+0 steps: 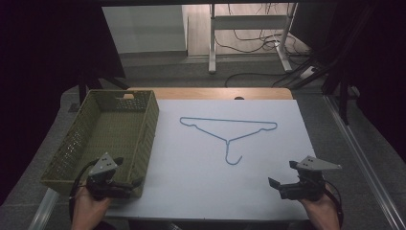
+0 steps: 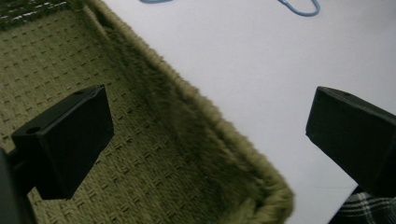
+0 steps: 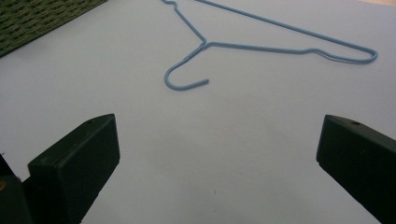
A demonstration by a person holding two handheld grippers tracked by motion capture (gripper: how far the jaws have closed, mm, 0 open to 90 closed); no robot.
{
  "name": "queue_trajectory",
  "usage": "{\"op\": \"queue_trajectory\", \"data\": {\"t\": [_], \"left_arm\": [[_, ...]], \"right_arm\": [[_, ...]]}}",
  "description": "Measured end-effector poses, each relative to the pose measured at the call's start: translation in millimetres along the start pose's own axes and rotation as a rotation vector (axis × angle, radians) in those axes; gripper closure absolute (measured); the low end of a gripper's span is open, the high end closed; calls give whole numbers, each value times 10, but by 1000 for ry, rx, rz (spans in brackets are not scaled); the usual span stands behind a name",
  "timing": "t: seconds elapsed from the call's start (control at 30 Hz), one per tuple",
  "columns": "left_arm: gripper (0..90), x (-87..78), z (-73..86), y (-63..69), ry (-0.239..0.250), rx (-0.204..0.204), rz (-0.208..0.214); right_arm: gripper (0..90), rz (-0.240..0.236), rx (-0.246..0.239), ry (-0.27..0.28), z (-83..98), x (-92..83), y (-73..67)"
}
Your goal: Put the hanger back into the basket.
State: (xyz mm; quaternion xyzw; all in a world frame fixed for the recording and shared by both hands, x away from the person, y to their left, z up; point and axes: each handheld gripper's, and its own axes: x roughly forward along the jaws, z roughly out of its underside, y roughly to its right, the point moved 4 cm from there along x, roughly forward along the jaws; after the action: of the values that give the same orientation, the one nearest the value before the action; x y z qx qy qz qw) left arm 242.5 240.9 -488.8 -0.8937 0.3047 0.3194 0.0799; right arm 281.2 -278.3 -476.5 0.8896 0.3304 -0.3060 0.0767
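A blue wire hanger (image 1: 228,142) lies flat on the middle of the white sheet (image 1: 191,167), its hook toward me. The right gripper view has the hanger (image 3: 205,43) ahead of the jaws, and the left gripper view has its hook (image 2: 299,10) at the top edge. An olive woven basket (image 1: 152,120) stands at the left with nothing in it. My left gripper (image 1: 128,171) hovers open over the basket's near right corner (image 2: 205,112). My right gripper (image 1: 282,173) is open above the sheet's near right part, its jaws (image 3: 217,135) wide apart with nothing between them.
The sheet covers a wooden table (image 1: 215,93) whose far edge shows beyond it. Past the table, a white desk frame (image 1: 249,21) and loose cables (image 1: 249,76) stand on the floor. A corner of the basket (image 3: 37,18) shows at the right gripper view's upper left.
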Motion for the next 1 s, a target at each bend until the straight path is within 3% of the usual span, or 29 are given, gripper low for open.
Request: {"op": "queue_trajectory", "data": {"t": [0.63,0.83,1.0], "left_arm": [[17,-9,6,-44,3,-27,6],[24,-27,-10,-52,27,-60,29],[20,-32,-74,-1,42,-56,50]], "right_arm": [[0,13,-20,-43,20,40,-32],[0,29,-36,-41,-2,23,-43],[0,38,-49,-35,-41,7,-33]]}}
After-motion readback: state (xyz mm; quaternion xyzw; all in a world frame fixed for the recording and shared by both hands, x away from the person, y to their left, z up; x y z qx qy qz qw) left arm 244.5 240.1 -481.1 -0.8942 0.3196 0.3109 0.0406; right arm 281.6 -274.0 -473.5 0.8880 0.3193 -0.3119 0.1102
